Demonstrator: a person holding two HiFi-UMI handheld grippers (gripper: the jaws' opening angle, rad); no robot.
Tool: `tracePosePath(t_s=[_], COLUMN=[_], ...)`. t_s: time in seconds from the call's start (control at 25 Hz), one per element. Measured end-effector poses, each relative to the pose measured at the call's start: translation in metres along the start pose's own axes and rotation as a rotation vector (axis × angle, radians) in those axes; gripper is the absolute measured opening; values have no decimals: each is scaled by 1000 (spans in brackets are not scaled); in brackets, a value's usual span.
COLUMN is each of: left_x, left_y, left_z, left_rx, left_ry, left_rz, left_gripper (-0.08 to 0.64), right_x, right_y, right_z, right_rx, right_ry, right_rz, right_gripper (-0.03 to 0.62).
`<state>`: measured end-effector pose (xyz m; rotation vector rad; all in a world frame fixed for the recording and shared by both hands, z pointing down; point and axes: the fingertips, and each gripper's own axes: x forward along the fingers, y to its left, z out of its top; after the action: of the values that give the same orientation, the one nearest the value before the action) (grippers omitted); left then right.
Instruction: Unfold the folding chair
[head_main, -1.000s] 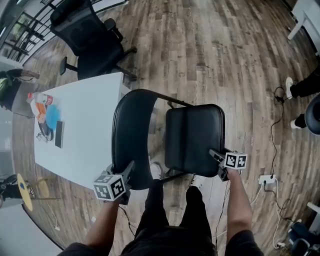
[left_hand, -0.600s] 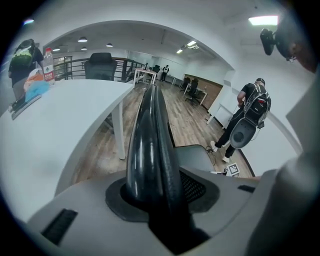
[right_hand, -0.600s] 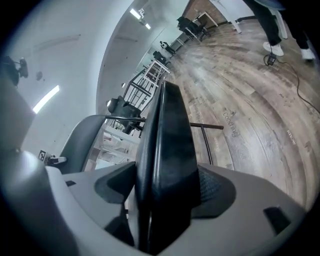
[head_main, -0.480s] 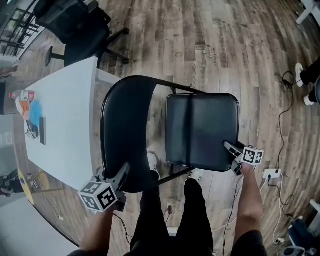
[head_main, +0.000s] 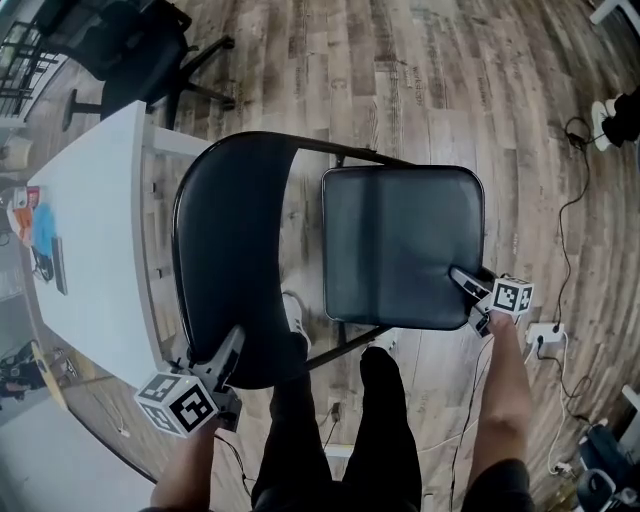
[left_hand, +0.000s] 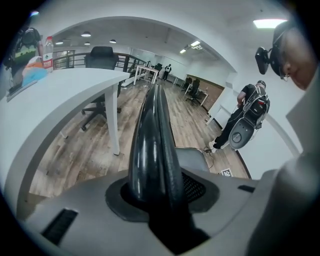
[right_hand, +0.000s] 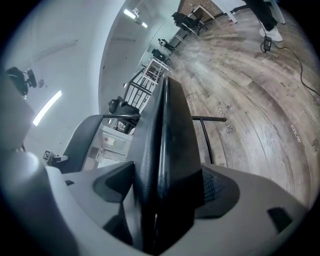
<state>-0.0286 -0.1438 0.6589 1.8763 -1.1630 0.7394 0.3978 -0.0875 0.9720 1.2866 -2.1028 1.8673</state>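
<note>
The folding chair stands open below me on the wood floor. Its black curved backrest is at the left and its black padded seat lies nearly flat at the right. My left gripper is shut on the near edge of the backrest, which fills its jaws in the left gripper view. My right gripper holds the seat's near right corner. Its jaws are opening, with the seat edge still between them and against the pads.
A long white table runs close along the chair's left side, with a black office chair beyond it. The person's legs stand just behind the chair. A power strip and cables lie on the floor at the right.
The seat has swung down and out and now looks wider and flatter. Both grippers have sunk with the chair, the left toward the lower left and the right further to the right.
</note>
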Motion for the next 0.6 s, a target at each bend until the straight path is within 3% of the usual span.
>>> tracePosePath(t_s=[0.32, 0.6], left_x=[14, 20], left_y=[-44, -61], left_z=[0, -3], left_rx=[17, 39], left_ry=[25, 29], left_rz=[22, 41], left_gripper=[152, 150], right_x=[-6, -6], right_y=[-44, -50], right_z=[-7, -8], right_rx=[16, 47], right_ry=[11, -7], right_rz=[5, 36], right_gripper=[362, 364])
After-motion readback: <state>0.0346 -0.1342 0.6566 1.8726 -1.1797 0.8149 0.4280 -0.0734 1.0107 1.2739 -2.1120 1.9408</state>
